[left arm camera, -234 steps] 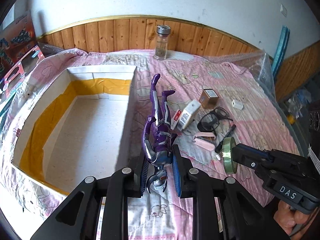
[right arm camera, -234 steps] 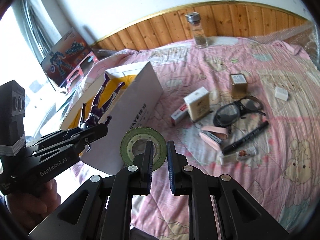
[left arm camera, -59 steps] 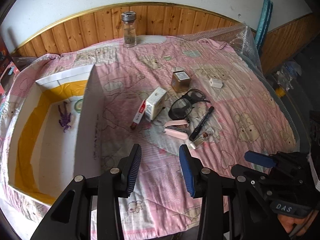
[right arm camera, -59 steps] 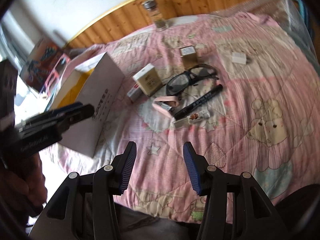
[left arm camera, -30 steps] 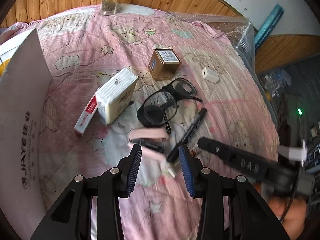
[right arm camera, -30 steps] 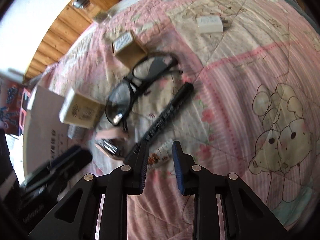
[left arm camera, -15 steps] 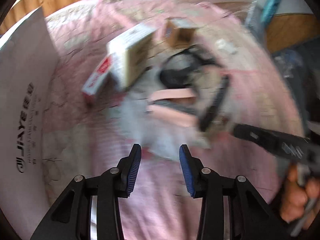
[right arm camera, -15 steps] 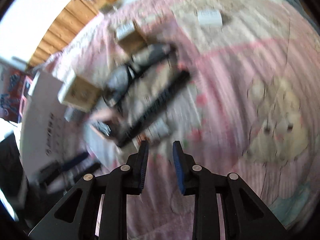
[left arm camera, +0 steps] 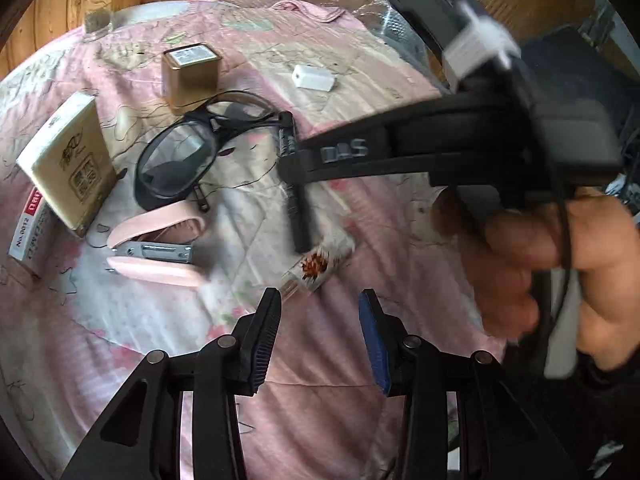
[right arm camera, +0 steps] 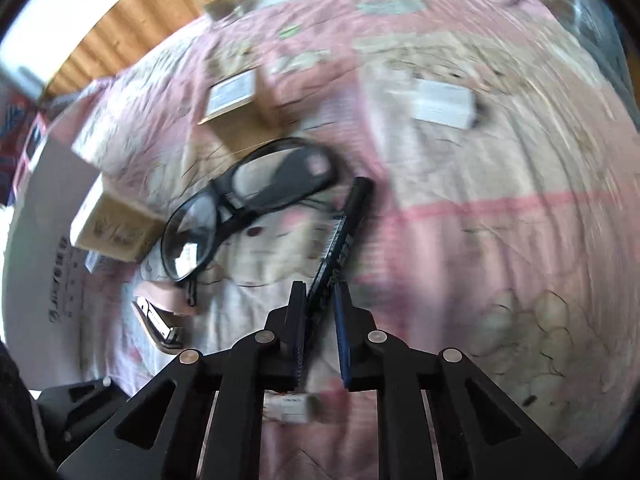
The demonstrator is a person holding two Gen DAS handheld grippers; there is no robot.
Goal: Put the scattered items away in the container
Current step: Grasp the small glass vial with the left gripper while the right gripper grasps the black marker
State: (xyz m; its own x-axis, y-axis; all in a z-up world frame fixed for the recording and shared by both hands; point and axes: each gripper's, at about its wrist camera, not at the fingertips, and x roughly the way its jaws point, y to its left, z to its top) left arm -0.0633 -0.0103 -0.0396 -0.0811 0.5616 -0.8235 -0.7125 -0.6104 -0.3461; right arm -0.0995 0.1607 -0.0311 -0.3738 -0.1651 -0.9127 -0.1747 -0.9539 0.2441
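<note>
Right hand-held gripper (right arm camera: 320, 304) pinches the black marker (right arm camera: 344, 224) beside glasses (right arm camera: 240, 208); left hand-held gripper (left arm camera: 320, 312) gapes wide.

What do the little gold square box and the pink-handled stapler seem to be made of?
The gold square box looks like tin: glossy brassy walls, rounded corners, paper label on top. The pink stapler seems matte plastic around a bare grey metal channel; I can't be certain from looks alone.

Black marker (right arm camera: 344, 232) lies diagonal on pink quilt, lower end between right tongs (right arm camera: 320, 320). Black glasses (left arm camera: 188, 152) just left of it. Pink stapler (left arm camera: 156, 252), gold tin (left arm camera: 191, 72), cream box (left arm camera: 68, 160), white adapter (left arm camera: 313, 77), small tube (left arm camera: 320, 266) scattered around.
</note>
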